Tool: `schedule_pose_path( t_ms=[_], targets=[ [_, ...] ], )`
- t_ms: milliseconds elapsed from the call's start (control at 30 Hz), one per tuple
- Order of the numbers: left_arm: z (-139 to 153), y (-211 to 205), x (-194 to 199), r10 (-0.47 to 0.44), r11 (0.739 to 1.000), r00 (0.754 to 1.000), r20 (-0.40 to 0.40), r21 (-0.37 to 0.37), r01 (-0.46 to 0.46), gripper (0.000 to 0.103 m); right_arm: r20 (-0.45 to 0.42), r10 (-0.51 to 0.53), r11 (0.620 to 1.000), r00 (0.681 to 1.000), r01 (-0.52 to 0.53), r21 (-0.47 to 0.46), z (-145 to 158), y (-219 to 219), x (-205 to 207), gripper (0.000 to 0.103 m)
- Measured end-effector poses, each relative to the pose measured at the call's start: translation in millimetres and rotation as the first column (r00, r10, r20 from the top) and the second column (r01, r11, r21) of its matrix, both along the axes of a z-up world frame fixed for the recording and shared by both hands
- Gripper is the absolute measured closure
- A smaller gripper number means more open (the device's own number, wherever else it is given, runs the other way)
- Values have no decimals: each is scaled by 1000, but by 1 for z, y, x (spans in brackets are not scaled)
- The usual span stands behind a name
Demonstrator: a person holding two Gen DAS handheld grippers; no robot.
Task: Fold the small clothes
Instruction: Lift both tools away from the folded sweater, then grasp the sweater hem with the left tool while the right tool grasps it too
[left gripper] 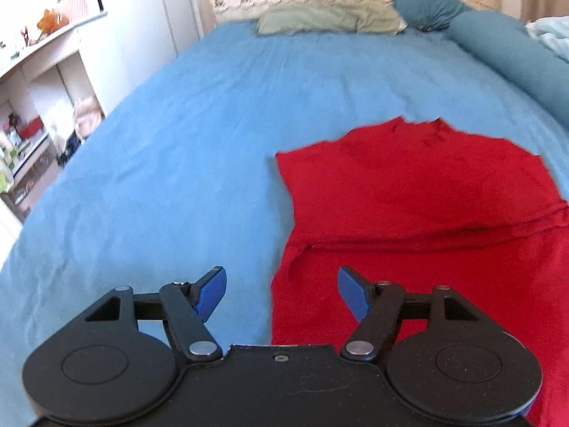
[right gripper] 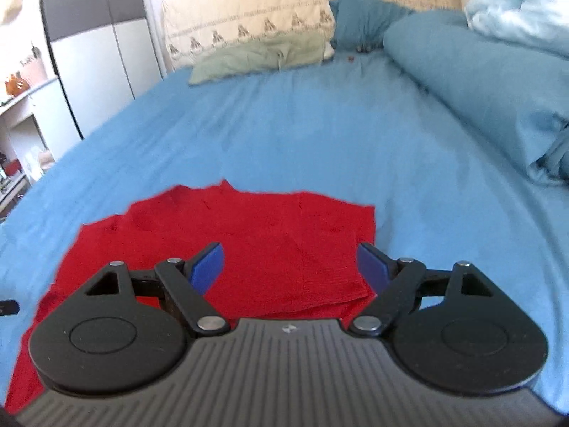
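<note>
A red shirt (left gripper: pixel 419 199) lies flat on the bed (left gripper: pixel 199 124), spread over the blue sheet, with its collar end pointing toward the pillows (left gripper: pixel 320 17) at the head of the bed. A fold line runs across the shirt, where one layer of cloth lies over another.

The left tool (left gripper: pixel 281 293) hangs above the shirt's left edge, its blue-padded jaws spread wide with nothing between them; one pad sits over the sheet, the other over the red cloth. The right tool (right gripper: pixel 291 268) hangs above the shirt's (right gripper: pixel 249 242) right side, near the corner of the folded layer, its jaws also spread wide and holding nothing. Whether either tool touches the cloth cannot be told.

Beyond the shirt, a rolled blue duvet (right gripper: pixel 473 82) lies along the right side of the bed. A white wardrobe (right gripper: pixel 96 53) and shelves (left gripper: pixel 35 82) stand left of the bed.
</note>
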State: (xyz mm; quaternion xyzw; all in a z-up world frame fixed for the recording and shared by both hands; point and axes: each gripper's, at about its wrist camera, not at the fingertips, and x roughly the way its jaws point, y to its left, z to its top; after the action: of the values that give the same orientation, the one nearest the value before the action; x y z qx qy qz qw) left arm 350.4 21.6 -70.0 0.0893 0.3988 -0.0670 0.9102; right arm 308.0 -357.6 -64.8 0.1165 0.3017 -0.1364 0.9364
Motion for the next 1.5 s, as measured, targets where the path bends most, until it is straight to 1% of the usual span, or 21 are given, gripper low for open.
schedule_pose_path(
  t_ms=[200,267,400,500,567,633,767,800,833,867,900,1000,1133,1200,1267,1300,1400,1433,1467,1500],
  targets=[
    [20,11,-38,-41,999,998,56,-23,43,28,38,41,998,998,-39,-56,33,14,-60,5],
    [22,18,-52,-32,999,998,59,-39,35,28,34,51,996,998,-48,-78,37,17,-85,5],
    [28,33,-90,1,997,998,66,-75,4,28,14,53,995,998,-52,-88,40,25,-137,5],
    [32,39,-121,11,997,997,70,-80,-6,28,-2,49,994,999,-49,-99,42,34,-177,5],
    [33,41,-145,18,997,997,70,-79,-12,28,2,51,996,999,-51,-78,44,41,-207,5],
    [33,43,-169,23,995,999,43,-98,-18,28,2,37,997,999,-37,-61,47,50,-236,5],
    [33,44,-208,5,993,1000,19,-116,-3,27,-36,33,999,999,-33,-4,49,65,-279,5],
    [31,44,-217,1,993,1000,17,-120,1,25,-49,44,999,998,-44,4,48,69,-287,4],
    [28,44,-225,-3,992,1000,10,-125,4,16,-54,45,999,998,-45,9,47,71,-293,2],
    [24,44,-231,-6,991,1000,-2,-132,6,6,-60,50,999,997,-49,16,45,73,-299,1],
    [20,45,-236,-5,990,1000,-8,-142,4,5,-68,55,998,996,-53,27,41,76,-305,0],
    [4,44,-246,-20,985,999,-50,-170,11,5,-89,35,998,995,-30,54,24,83,-321,0],
    [-21,45,-250,2,986,997,-82,-168,-16,6,-112,7,996,994,3,89,-4,90,-332,0],
    [-30,48,-250,23,981,995,-100,-190,-42,10,-134,-17,996,991,29,84,-17,93,-336,0],
    [-37,53,-253,37,975,993,-110,-212,-60,16,-159,-35,995,987,49,87,-31,95,-340,0],
    [-40,54,-254,43,974,993,-111,-217,-66,17,-167,-44,994,985,59,88,-36,96,-341,0],
    [-47,53,-255,52,974,993,-103,-213,-73,23,-189,-69,991,980,89,99,-52,98,-343,0],
    [-49,53,-254,56,975,993,-101,-210,-77,28,-193,-74,990,978,95,102,-56,99,-342,0],
    [-51,53,-253,59,974,993,-102,-211,-80,32,-196,-75,989,978,97,108,-59,98,-341,1],
    [-54,53,-252,63,973,993,-104,-213,-85,34,-198,-73,989,977,97,112,-62,99,-341,8]
  ],
)
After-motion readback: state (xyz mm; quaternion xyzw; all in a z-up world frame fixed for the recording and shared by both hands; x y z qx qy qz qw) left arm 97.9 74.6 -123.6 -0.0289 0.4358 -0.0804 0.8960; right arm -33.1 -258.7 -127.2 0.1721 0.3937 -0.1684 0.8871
